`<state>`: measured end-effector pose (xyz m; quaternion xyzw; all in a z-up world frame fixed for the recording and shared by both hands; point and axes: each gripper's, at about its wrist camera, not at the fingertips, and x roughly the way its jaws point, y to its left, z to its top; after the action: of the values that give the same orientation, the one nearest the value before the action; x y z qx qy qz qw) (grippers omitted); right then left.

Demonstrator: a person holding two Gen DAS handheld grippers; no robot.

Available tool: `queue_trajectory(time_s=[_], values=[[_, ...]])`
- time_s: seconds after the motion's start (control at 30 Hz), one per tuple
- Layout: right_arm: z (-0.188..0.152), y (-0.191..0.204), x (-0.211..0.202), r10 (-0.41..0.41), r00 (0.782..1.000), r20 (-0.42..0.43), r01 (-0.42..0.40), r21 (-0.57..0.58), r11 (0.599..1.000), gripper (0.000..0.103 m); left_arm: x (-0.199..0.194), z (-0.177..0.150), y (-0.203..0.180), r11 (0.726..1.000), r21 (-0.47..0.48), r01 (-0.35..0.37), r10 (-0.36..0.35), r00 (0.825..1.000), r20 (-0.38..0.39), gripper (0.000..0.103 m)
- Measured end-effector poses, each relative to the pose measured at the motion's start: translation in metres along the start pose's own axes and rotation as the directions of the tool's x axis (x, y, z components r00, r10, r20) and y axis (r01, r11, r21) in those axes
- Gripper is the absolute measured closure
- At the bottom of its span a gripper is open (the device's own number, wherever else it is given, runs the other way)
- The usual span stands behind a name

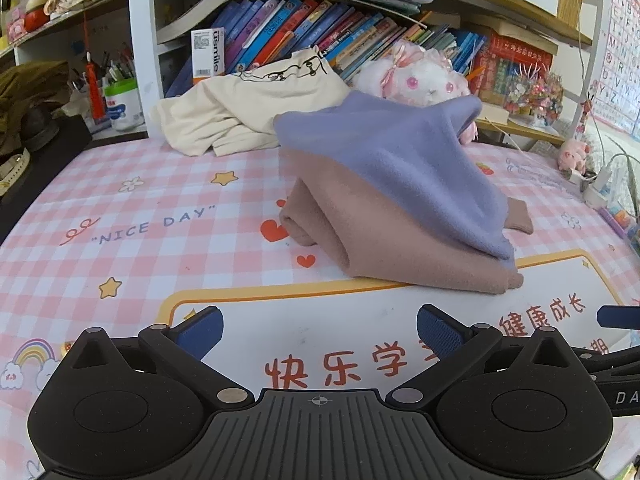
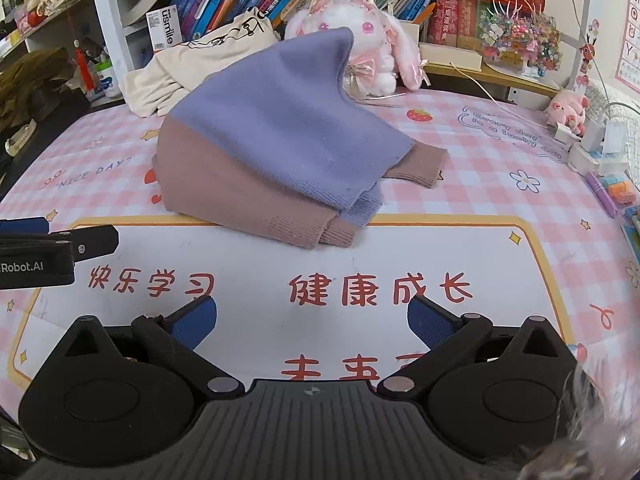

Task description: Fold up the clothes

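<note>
Two-tone knit sweater (image 1: pixel 384 196), lilac upper part over dusty-pink lower part, lies bunched in a loose heap near the middle of the counter (image 1: pixel 132 216), its far corner propped up against a white-and-pink plush rabbit (image 2: pixel 360 24). One pink ribbed cuff (image 2: pixel 424 168) sticks out flat on the right side; the ribbed hem edges sit on the yellow border of the white printed panel on the pink checked mat (image 2: pixel 500 152). Just behind and left of the heap, a cream garment (image 1: pixel 240 108) with a black line drawing, crumpled, touching or nearly touching the sweater (the contact line is hidden). Behind that a white toothbrush box (image 1: pixel 208 52) and a leaning row of books (image 1: pixel 320 28) on the shelf. Far left: pen holder with a red tassel, a white tub, dark olive cloth. Far right: small pink plush pig (image 2: pixel 568 108), white chargers with a cable, coloured blocks at the counter edge, a sparkly ornament on a shelf board. Left gripper (image 1: pixel 318 330) hovers over the white panel, short of the sweater, jaws wide apart with nothing between them. Right gripper (image 2: pixel 312 320) alongside it, likewise jaws spread and empty, the near hem straight ahead with bare panel between. Each gripper shows at the edge of the other's view. Pale fuzzy material blurs the lower right corner of the right wrist view (cannot tell what).
</note>
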<state>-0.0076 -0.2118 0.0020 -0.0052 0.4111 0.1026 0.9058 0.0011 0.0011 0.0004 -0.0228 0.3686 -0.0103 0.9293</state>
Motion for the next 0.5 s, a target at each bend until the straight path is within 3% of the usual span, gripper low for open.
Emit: queue_trajectory(time_s=[0.5], values=[[-0.0001, 0.0011, 0.0013, -0.006, 1.000, -0.010, 0.006, 0.005, 1.000, 0.000, 0.0062, 0.0040, -0.0013, 1.000, 0.003, -0.013, 0.013, 1.000, -0.015, 0.000]])
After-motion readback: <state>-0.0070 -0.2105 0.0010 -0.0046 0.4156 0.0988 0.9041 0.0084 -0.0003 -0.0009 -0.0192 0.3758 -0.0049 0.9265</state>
